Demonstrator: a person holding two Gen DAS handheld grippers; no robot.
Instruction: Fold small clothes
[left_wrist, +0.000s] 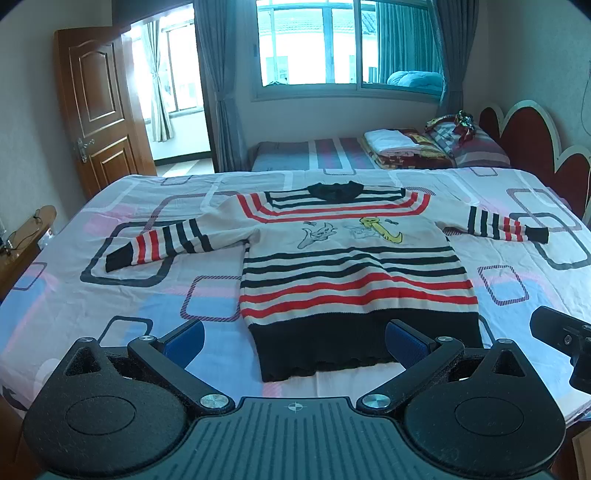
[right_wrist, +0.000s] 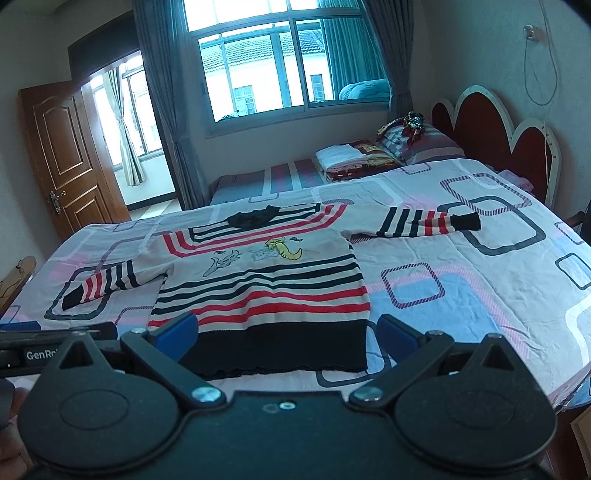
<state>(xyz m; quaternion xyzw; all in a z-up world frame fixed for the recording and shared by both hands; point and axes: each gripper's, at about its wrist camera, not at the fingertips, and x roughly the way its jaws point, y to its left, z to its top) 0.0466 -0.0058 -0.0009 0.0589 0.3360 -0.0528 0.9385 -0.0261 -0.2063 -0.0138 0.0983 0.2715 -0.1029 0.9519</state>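
A small striped sweater (left_wrist: 347, 266) lies flat and face up on the bed, cream with black and red bands, a black hem and collar, and both sleeves spread out sideways. The right wrist view shows the same sweater (right_wrist: 258, 280). My left gripper (left_wrist: 293, 341) hovers just short of the black hem, wide open, blue pads apart with nothing between them. My right gripper (right_wrist: 286, 334) is also open, above the hem's near edge. Part of the right gripper's body (left_wrist: 565, 339) shows at the right edge of the left wrist view.
The bed sheet (left_wrist: 110, 295) has a pattern of pink, blue and grey rectangles. A second bed (left_wrist: 310, 155) behind holds folded linen and pillows (left_wrist: 424, 144). A red headboard (left_wrist: 532, 147) stands on the right, a wooden door (left_wrist: 99, 110) on the left.
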